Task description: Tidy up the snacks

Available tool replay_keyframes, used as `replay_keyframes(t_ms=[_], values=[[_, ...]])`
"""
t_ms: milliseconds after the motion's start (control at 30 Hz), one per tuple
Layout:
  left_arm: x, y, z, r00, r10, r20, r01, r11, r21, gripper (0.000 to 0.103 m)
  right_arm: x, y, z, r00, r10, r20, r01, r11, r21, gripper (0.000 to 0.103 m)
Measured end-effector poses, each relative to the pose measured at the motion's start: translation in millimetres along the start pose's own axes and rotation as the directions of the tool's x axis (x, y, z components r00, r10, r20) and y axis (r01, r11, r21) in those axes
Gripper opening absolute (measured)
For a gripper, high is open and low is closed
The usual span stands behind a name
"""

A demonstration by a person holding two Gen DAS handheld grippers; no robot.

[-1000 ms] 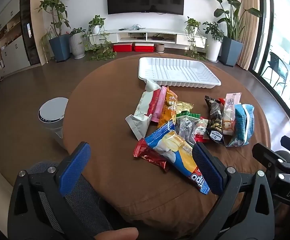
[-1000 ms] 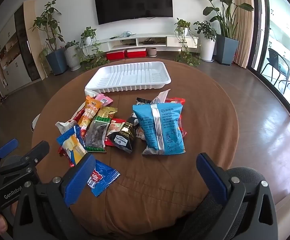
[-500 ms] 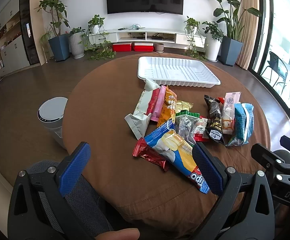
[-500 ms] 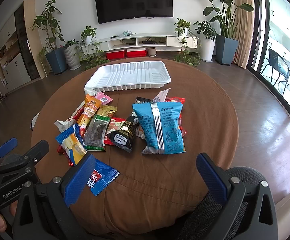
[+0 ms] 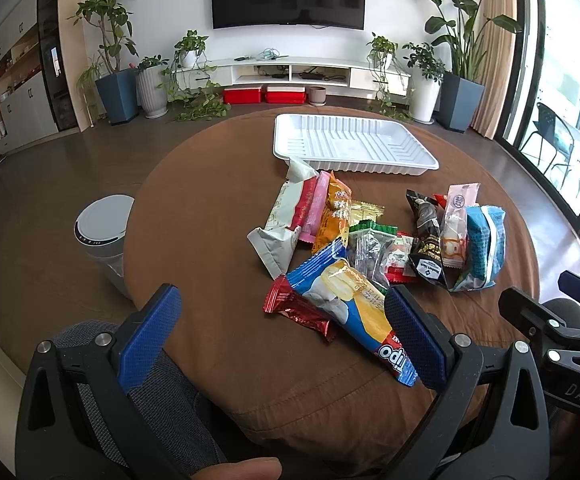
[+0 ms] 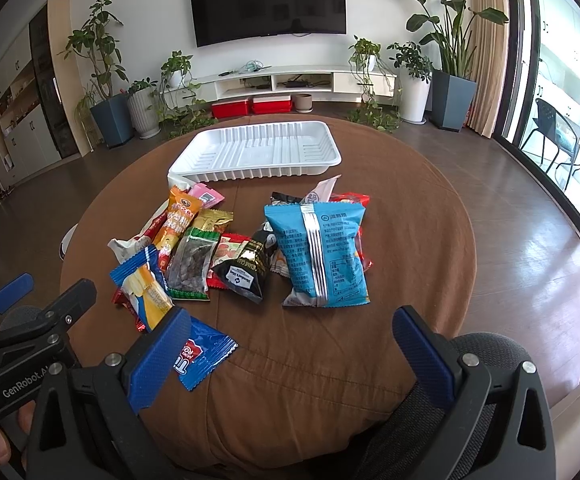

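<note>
A heap of snack packets lies mid-table on the brown cloth. Nearest me is a long blue-and-yellow packet [image 5: 354, 304] over a small red wrapper [image 5: 298, 312]. Further right sit a black pouch [image 6: 246, 272] and a big light-blue bag [image 6: 320, 256]. An empty white ribbed tray [image 5: 350, 148] stands at the far side. My left gripper [image 5: 286, 336] is open at the near edge, its right finger beside the blue-and-yellow packet. My right gripper [image 6: 290, 356] is open too, short of the light-blue bag, holding nothing.
The round table [image 6: 418, 216] drops off close to me, with a grey chair back [image 5: 162, 408] below. A white bin [image 5: 102, 232] stands on the floor to the left. Potted plants and a TV unit line the far wall.
Both views have shifted only slightly; the grippers stay open and the packets have not moved.
</note>
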State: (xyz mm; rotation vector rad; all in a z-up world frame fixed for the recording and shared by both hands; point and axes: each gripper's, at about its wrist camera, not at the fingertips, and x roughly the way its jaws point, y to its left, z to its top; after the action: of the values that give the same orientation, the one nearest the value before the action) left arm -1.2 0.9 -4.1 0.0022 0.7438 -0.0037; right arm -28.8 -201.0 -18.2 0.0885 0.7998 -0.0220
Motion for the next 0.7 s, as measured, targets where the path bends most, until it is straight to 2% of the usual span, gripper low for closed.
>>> replay_keyframes(t_ms=[700], values=[[-0.2, -0.4, -0.9, 1.000, 0.001, -0.001, -0.001, 1.000, -0.001, 0.103, -1.8, -3.8, -2.0, 1.000, -0.003, -0.001, 0.003, 1.000, -0.005, 0.103]])
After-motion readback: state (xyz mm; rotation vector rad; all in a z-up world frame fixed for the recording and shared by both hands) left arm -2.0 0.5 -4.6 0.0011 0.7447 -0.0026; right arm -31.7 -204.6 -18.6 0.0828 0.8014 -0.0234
